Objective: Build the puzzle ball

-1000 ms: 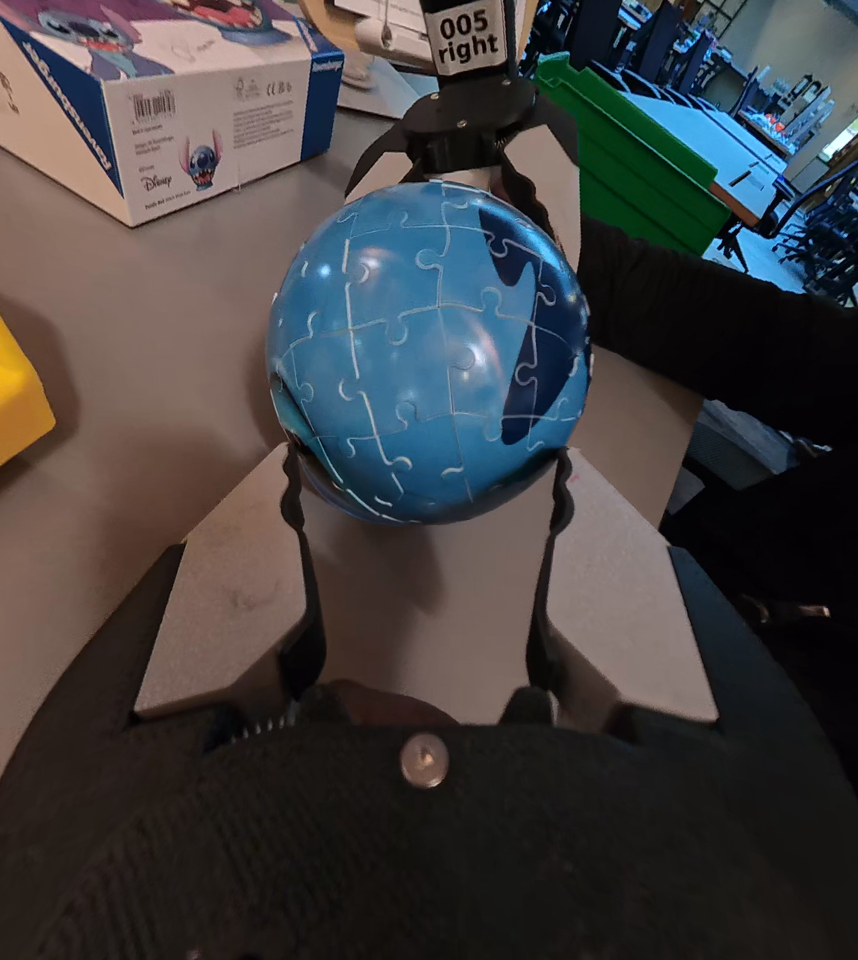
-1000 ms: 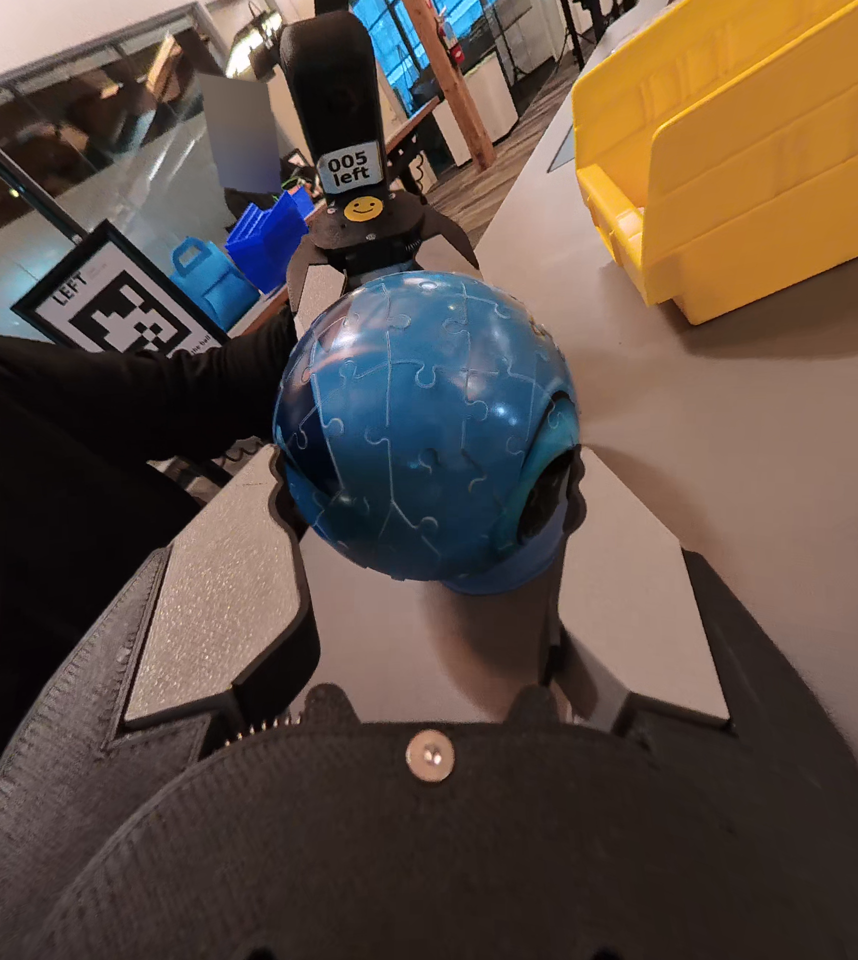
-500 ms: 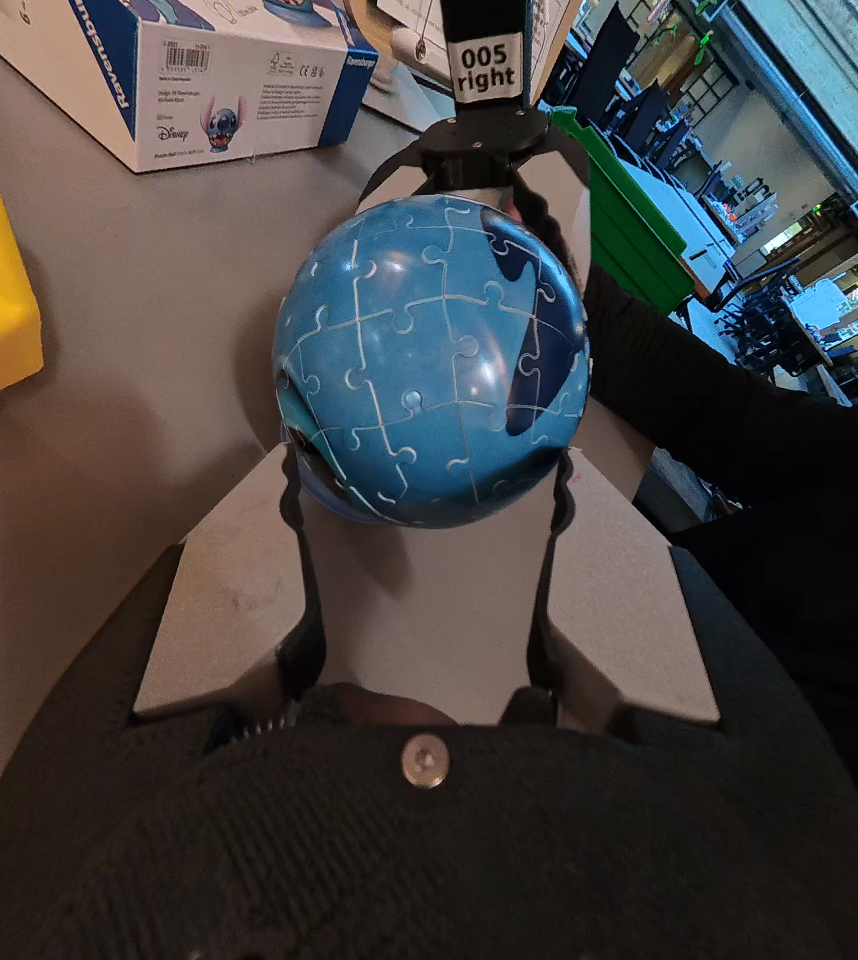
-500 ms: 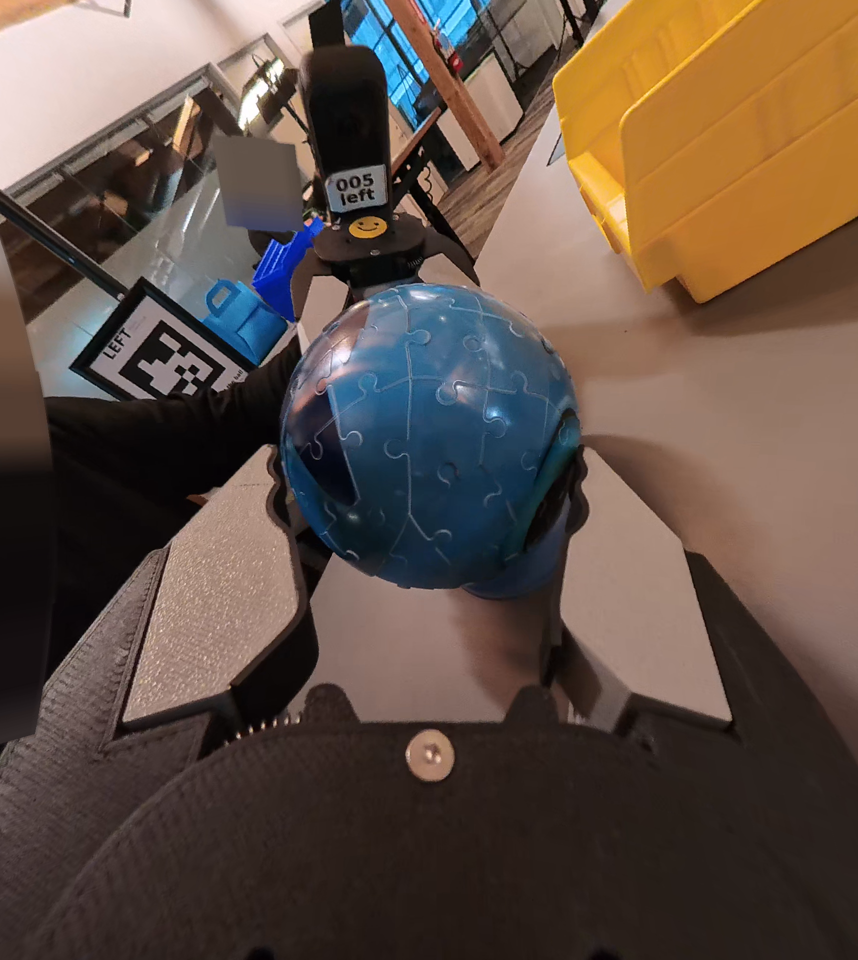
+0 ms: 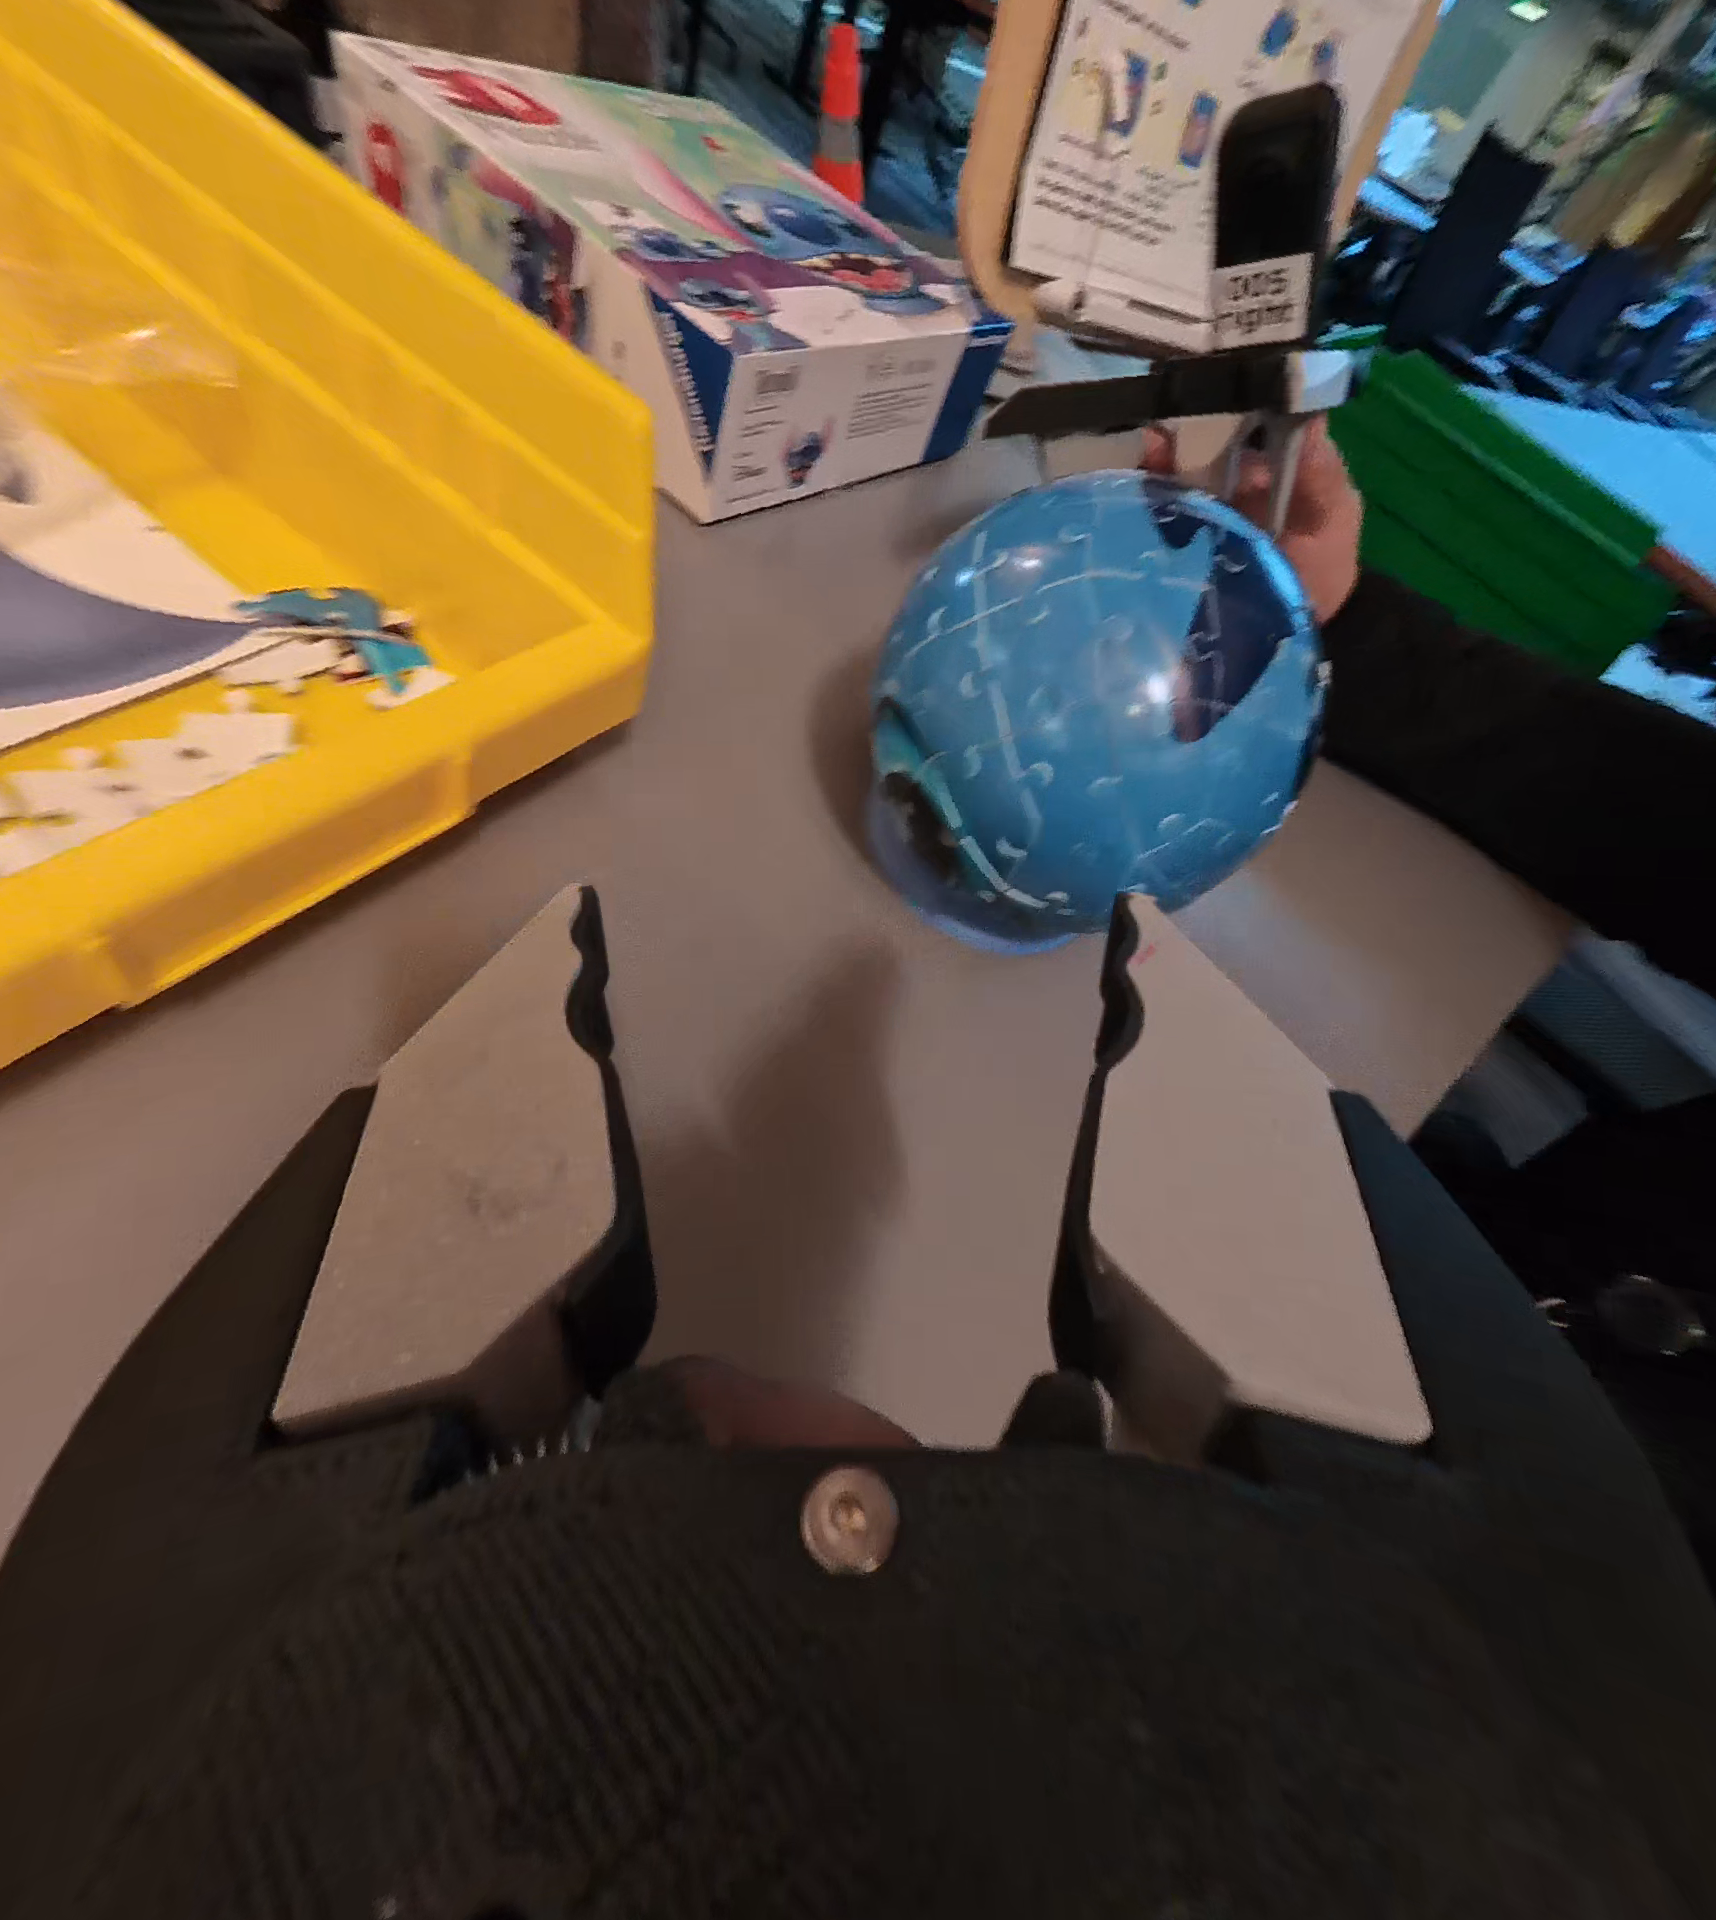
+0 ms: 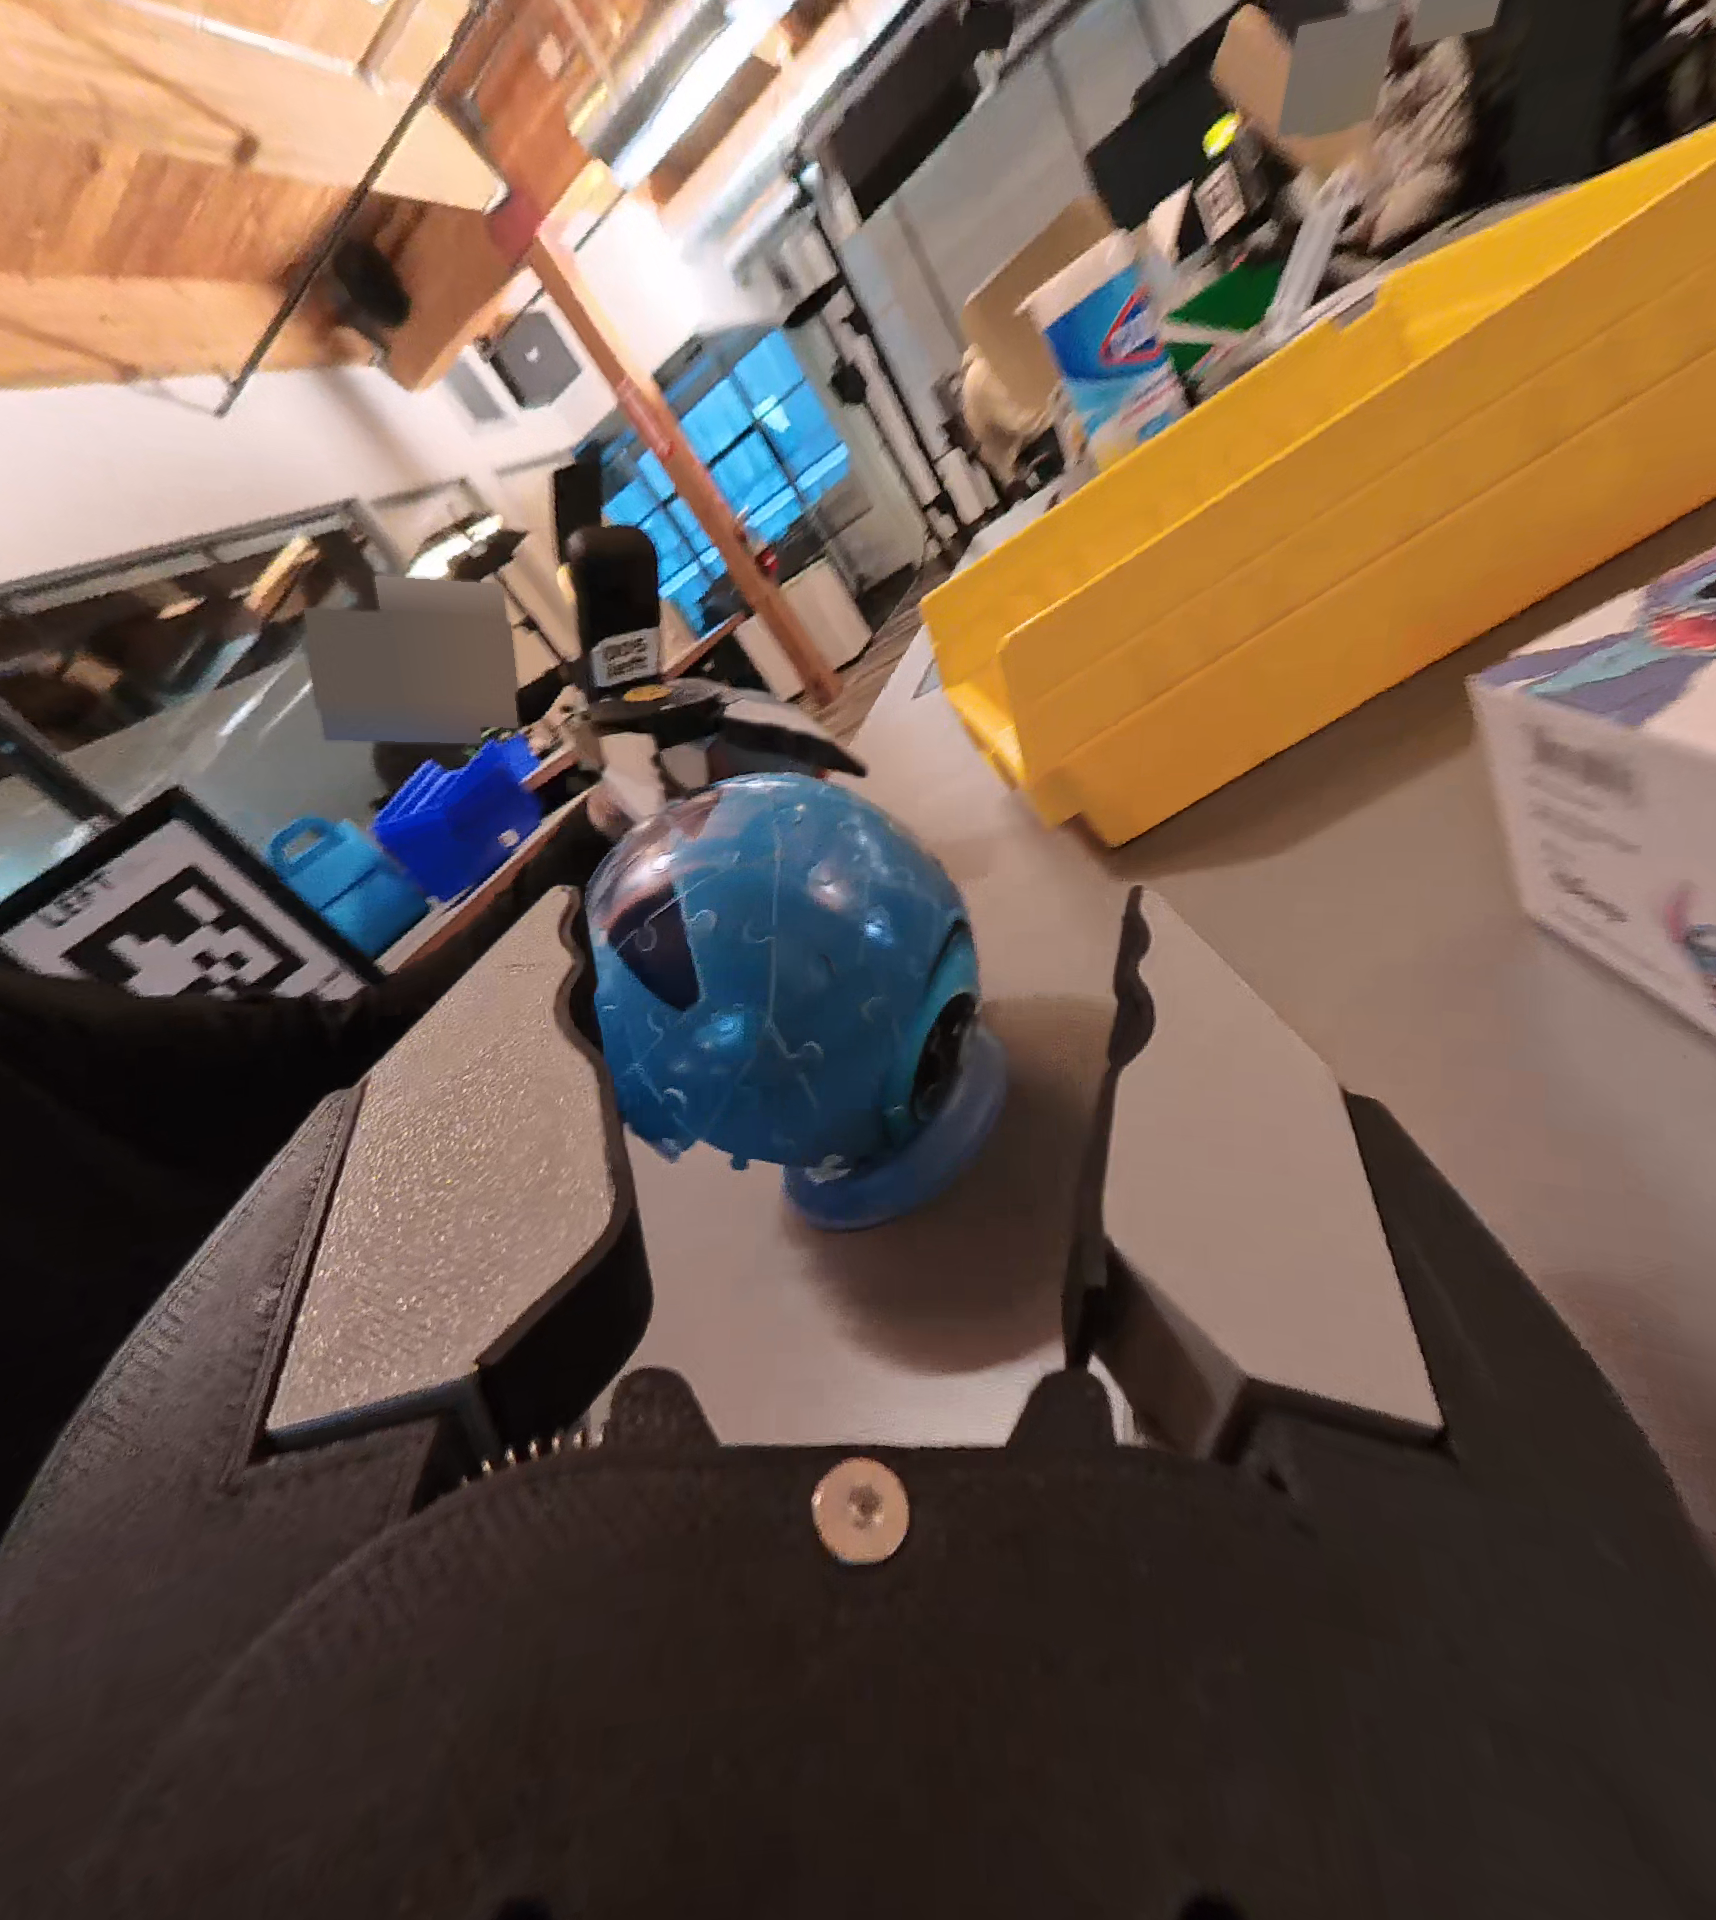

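The blue puzzle ball [image 5: 1093, 707] rests tilted on its blue round stand [image 5: 989, 930] on the grey table [image 5: 729, 831]. It has a dark blue patch on one side and a dark round opening low down by the stand. My left gripper [image 5: 852, 914] is open and empty, drawn back from the ball, with its right fingertip just below it. In the right wrist view the ball [image 6: 781, 977] and stand [image 6: 895, 1164] sit between and beyond my open, empty right gripper [image 6: 854, 904], whose left finger overlaps the ball's edge.
A yellow bin [image 5: 366, 582] with loose puzzle pieces [image 5: 366, 634] and a sheet stands left of the ball; it also shows in the right wrist view [image 6: 1353, 540]. The puzzle's box [image 5: 812, 343] lies behind. A green bin [image 5: 1456, 520] and a black sleeve [image 5: 1560, 790] are at right. The left gripper's tips are roughly 25 cm from the right gripper's.
Both grippers have let go of the ball and pulled back and away from it. The ball now stands free on its stand on the table.
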A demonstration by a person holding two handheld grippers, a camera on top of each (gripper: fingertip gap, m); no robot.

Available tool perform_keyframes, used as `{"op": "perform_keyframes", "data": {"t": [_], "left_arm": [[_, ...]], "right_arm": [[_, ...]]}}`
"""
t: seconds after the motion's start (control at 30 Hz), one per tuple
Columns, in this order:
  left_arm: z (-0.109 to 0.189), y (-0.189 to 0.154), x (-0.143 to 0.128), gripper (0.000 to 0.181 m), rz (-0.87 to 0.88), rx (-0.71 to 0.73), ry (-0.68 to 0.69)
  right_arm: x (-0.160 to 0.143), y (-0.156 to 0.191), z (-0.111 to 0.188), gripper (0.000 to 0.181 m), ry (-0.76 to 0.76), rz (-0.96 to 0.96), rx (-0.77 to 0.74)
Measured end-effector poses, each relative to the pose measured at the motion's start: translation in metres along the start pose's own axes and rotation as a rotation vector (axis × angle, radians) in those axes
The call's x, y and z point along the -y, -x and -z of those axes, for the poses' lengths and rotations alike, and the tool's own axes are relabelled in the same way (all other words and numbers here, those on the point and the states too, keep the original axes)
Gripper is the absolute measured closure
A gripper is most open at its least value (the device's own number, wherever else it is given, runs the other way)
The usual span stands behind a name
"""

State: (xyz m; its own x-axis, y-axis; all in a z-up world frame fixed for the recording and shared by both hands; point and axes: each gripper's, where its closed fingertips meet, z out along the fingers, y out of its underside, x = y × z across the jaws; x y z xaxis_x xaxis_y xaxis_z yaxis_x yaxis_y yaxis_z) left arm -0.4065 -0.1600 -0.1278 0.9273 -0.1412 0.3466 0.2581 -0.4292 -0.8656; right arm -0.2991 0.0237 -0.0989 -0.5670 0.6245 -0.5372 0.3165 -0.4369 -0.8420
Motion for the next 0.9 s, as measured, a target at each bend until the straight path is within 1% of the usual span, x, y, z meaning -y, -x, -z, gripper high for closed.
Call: {"op": "perform_keyframes", "data": {"t": [0.1, 0.17, 0.27, 0.3, 0.4, 0.43, 0.5, 0.6, 0.67, 0.8, 0.9], "left_arm": [[0.015, 0.021, -0.004, 0.088, -0.021, 0.102, 0.005], [0.021, 0.031, -0.005, 0.088, -0.065, 0.167, 0.024], [0.022, 0.041, 0.000, 0.088, -0.180, 0.258, 0.093], [0.020, 0.042, 0.005, 0.089, -0.227, 0.274, 0.110], [0.011, 0.038, 0.035, 0.094, -0.309, 0.238, 0.092], [0.008, 0.041, 0.043, 0.095, -0.324, 0.237, 0.106], [0.000, 0.056, 0.049, 0.094, -0.382, 0.272, 0.181], [-0.010, 0.085, 0.043, 0.093, -0.446, 0.348, 0.335], [-0.016, 0.098, 0.037, 0.093, -0.471, 0.377, 0.414], [-0.020, 0.113, 0.033, 0.094, -0.516, 0.421, 0.501], [-0.022, 0.121, 0.021, 0.099, -0.474, 0.421, 0.585]], "right_arm": [[0.000, -0.013, 0.008, 0.084, -0.019, 0.047, -0.097], [0.003, -0.022, 0.013, 0.087, -0.047, 0.084, -0.162], [0.009, -0.027, 0.018, 0.087, -0.087, 0.081, -0.175], [0.011, -0.028, 0.020, 0.088, -0.096, 0.077, -0.175], [0.014, -0.031, 0.023, 0.089, -0.117, 0.052, -0.169], [0.014, -0.031, 0.023, 0.089, -0.120, 0.046, -0.163], [0.014, -0.031, 0.023, 0.090, -0.118, 0.049, -0.163], [0.011, -0.030, 0.021, 0.090, -0.099, 0.067, -0.168], [0.009, -0.029, 0.019, 0.090, -0.087, 0.077, -0.168], [0.008, -0.029, 0.019, 0.091, -0.086, 0.074, -0.162], [0.009, -0.028, 0.020, 0.090, -0.095, 0.063, -0.153]]}}
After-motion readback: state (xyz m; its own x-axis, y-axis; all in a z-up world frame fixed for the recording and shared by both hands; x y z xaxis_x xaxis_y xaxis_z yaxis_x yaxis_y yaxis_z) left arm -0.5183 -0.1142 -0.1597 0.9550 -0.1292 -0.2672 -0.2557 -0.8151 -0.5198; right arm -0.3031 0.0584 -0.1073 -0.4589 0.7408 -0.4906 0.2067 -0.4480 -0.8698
